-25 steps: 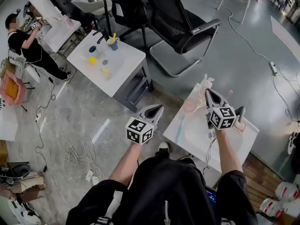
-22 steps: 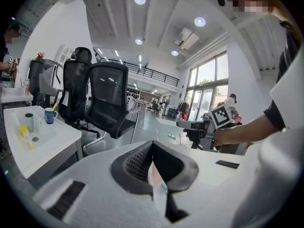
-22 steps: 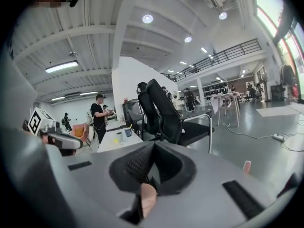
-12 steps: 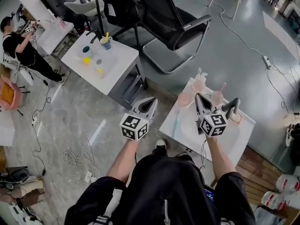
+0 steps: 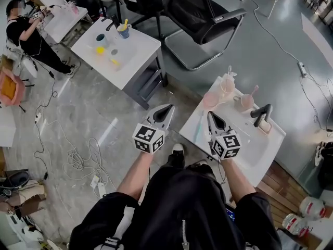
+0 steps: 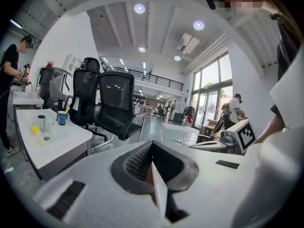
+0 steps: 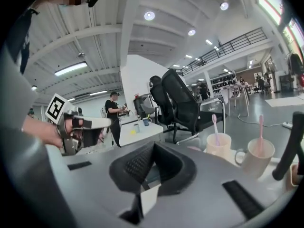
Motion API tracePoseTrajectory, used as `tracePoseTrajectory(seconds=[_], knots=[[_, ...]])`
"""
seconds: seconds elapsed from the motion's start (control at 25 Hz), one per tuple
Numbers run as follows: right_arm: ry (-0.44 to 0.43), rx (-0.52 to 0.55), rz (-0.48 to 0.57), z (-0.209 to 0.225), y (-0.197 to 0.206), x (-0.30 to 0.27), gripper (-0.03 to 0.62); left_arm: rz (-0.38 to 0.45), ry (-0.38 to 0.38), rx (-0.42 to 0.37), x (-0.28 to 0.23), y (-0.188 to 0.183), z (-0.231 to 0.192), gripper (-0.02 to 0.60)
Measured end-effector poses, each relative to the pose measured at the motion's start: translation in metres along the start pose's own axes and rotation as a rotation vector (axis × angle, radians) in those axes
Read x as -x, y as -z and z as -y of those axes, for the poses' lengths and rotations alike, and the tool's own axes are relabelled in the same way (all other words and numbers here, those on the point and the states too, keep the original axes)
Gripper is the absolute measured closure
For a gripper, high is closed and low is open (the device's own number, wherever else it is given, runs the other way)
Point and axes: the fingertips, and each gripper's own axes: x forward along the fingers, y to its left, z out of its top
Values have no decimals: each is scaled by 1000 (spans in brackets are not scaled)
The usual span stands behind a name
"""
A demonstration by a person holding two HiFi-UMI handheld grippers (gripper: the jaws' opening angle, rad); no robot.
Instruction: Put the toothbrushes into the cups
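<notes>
On the white sink table point(image 5: 270, 142) stand three cups: an empty pink cup point(image 5: 210, 99), a pale cup point(image 5: 227, 84) point(image 7: 218, 146) with a toothbrush point(image 7: 214, 126) in it, and a mug point(image 5: 246, 102) point(image 7: 257, 156) holding a pink toothbrush point(image 7: 260, 131). A teal toothbrush point(image 5: 198, 133) lies flat near the table's left edge. My right gripper point(image 5: 210, 115) point(image 7: 152, 148) is shut and empty, hovering beside that toothbrush, short of the cups. My left gripper point(image 5: 167, 109) point(image 6: 152, 145) hangs over the floor left of the table, jaws together, nothing held.
A black faucet point(image 5: 260, 114) rises at the sink's far right. A second white table point(image 5: 136, 61) with a blue mug point(image 5: 124, 31) stands beyond, with a black office chair point(image 5: 192, 14) next to it. Cables point(image 5: 78, 165) trail over the floor. A person point(image 5: 26, 35) works at the far left.
My right gripper has drawn back from beside the cups toward me and to the left, now near the teal toothbrush. The left gripper shifted slightly.
</notes>
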Motion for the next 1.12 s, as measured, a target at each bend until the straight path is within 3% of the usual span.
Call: tracePoseTrajectory(seconds=[0.2,0.36,0.52,0.84,1.12], knots=[[43,-17,-188,4,67,-14,585,0,-8,7,8,11,0,581],[77,-47,-371,11,118,-21,496,1,-17,16,18,21,2,581],[83,-41,-537,13,154,-30,464,-12,-27,14,24,27,-1,581],[86,-23,-747,15,190,-40,459,-36,-38,28,37,37,-11,581],[108,22,-816,22,195,-37,534,-45,-48,37,38,43,-18,581]])
